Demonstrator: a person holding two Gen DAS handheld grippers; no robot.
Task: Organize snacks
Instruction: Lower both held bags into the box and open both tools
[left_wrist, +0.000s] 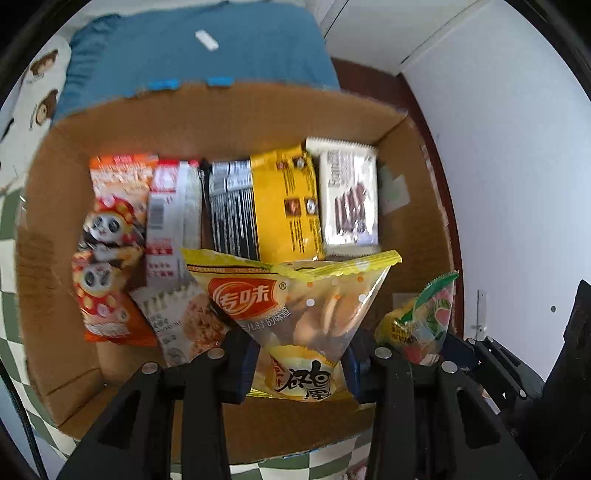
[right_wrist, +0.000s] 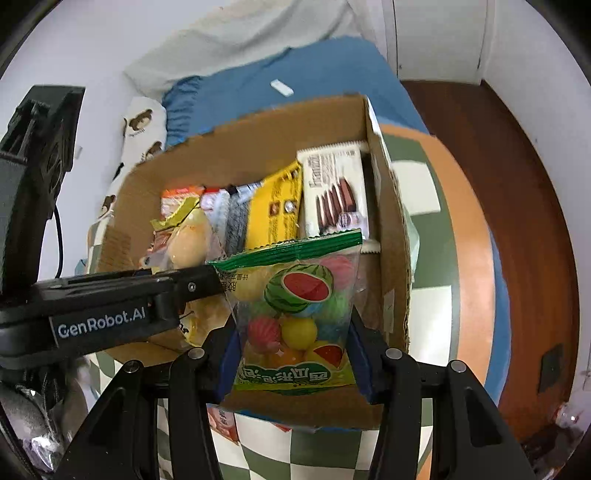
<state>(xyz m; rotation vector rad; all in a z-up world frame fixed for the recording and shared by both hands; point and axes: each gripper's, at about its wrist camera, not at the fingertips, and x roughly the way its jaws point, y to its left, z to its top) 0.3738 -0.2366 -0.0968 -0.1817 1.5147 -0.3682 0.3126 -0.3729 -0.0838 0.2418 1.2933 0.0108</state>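
Note:
An open cardboard box (left_wrist: 221, 118) sits below both grippers, with a row of snack packets lying inside. From left to right they are orange panda packets (left_wrist: 110, 240), a red-and-white one (left_wrist: 170, 214), a black-striped one (left_wrist: 231, 210), a yellow one (left_wrist: 284, 206) and a white wafer pack (left_wrist: 349, 199). My left gripper (left_wrist: 299, 354) is shut on a yellow-topped clear cracker bag (left_wrist: 295, 306), held above the box's near half. My right gripper (right_wrist: 293, 339) is shut on a watermelon gum bag (right_wrist: 295, 306) over the box (right_wrist: 236, 147), just right of the left gripper (right_wrist: 110, 302).
The box stands on a round table with a green-and-white checked cloth (right_wrist: 424, 184). A bed with blue bedding (left_wrist: 192, 55) and a bear-print pillow (right_wrist: 142, 129) lies behind it. Brown wooden floor (right_wrist: 498, 184) and white walls are to the right.

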